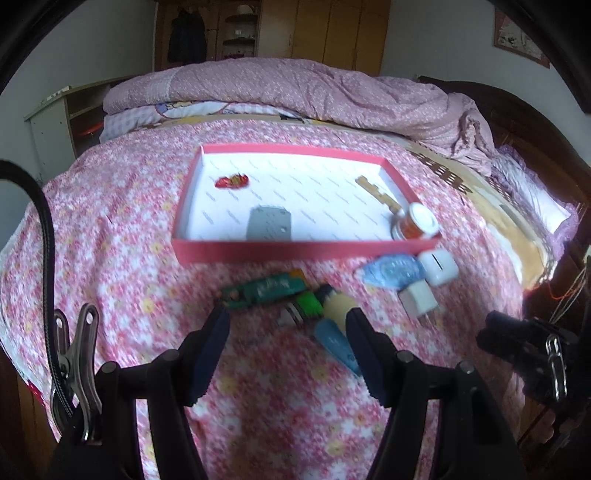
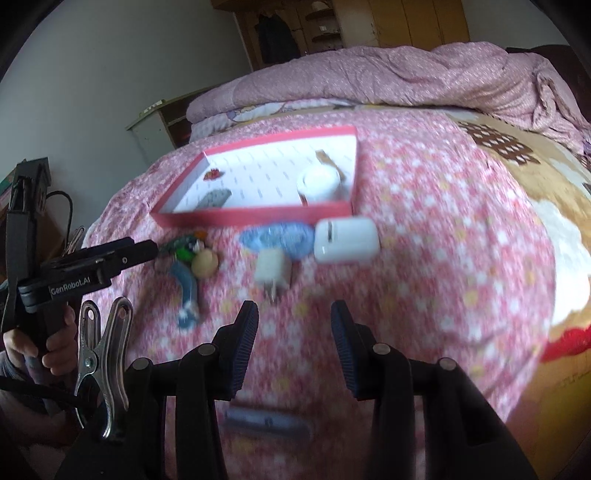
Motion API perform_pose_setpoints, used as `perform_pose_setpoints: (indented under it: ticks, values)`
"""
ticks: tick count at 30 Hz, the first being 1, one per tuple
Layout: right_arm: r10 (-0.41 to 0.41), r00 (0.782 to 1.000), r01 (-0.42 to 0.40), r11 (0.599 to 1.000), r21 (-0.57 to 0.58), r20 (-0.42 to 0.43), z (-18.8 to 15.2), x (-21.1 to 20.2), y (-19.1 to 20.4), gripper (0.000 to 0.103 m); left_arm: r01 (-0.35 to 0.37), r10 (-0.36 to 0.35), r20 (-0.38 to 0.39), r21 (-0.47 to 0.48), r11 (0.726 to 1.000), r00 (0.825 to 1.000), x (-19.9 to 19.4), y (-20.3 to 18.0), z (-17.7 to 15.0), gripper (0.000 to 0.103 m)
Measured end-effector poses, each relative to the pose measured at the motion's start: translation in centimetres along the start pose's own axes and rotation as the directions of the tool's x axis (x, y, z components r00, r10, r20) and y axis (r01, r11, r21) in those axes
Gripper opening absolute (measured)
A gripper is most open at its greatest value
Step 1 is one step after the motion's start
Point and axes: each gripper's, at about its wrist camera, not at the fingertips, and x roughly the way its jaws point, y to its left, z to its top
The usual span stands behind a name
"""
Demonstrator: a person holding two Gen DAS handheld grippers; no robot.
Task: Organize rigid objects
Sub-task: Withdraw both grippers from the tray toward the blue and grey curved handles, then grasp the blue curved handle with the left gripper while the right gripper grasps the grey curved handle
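A red-rimmed box [image 1: 236,252] [image 2: 255,218] lies on the pink floral bed. It holds a red toy [image 1: 232,181], a grey block [image 1: 269,222], a wooden strip [image 1: 376,192] and a white-capped jar [image 1: 417,220] [image 2: 320,181]. In front of it lie a green circuit board [image 1: 264,288], a green toy [image 1: 308,304], a cream egg [image 1: 338,304] [image 2: 204,264], a blue tube [image 1: 338,343] [image 2: 186,291], a blue packet [image 1: 391,272] [image 2: 277,236], a white earbud case [image 1: 439,267] [image 2: 347,239] and a white plug [image 1: 419,298] [image 2: 272,272]. My left gripper [image 1: 288,341] is open, just before the toys. My right gripper [image 2: 294,332] is open, just before the plug.
A rumpled pink quilt [image 1: 332,88] is piled at the head of the bed. A wardrobe [image 1: 332,29] stands behind. A low shelf [image 1: 59,118] is at the far left. My left gripper also shows in the right wrist view [image 2: 147,251], by the circuit board.
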Motion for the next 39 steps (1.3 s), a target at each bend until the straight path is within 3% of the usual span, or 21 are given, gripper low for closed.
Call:
perform_pose_setpoints:
  ticks: [9, 18, 28, 30, 32, 35, 39]
  values:
    - [-0.026, 1.000, 0.025, 0.999, -0.043, -0.015, -2.8, -1.1, 0.8, 0.043, 0.022, -0.022, -0.045, 0.013, 1.000, 0.999, 0.5, -1.3, -1.8, 0.069]
    - [-0.031, 0.999, 0.030, 0.998, -0.046, -0.010, -3.9, -1.6, 0.4, 0.050, 0.043, -0.039, -0.079, 0.053, 0.998, 0.996, 1.2, -3.6, -2.6, 0.069]
    - [-0.028, 0.999, 0.025, 0.996, -0.084, -0.029, -5.1, -1.3, 0.6, 0.068, 0.051, -0.043, -0.114, 0.070, 0.996, 0.993, 3.5, -5.2, -2.9, 0.069]
    - [-0.023, 0.999, 0.020, 0.996, -0.087, -0.035, -5.2, -1.2, 0.7, 0.068, 0.048, -0.039, -0.117, 0.073, 0.996, 0.992, 4.0, -5.3, -3.0, 0.063]
    - [-0.025, 0.999, 0.022, 0.995, -0.094, -0.037, -5.3, -1.1, 0.8, 0.068, 0.021, -0.012, -0.102, 0.091, 0.996, 0.995, 4.1, -5.4, -3.1, 0.043]
    - [-0.030, 0.999, 0.025, 0.994, -0.108, -0.041, -5.4, -0.9, 1.0, 0.068, 0.016, -0.007, -0.092, 0.100, 0.995, 0.996, 4.0, -5.2, -3.2, 0.026]
    - [-0.027, 0.998, 0.020, 0.992, -0.124, -0.053, -5.6, -0.7, 1.3, 0.068, 0.042, -0.035, -0.102, 0.072, 0.997, 0.994, 3.7, -4.4, -3.1, 0.015]
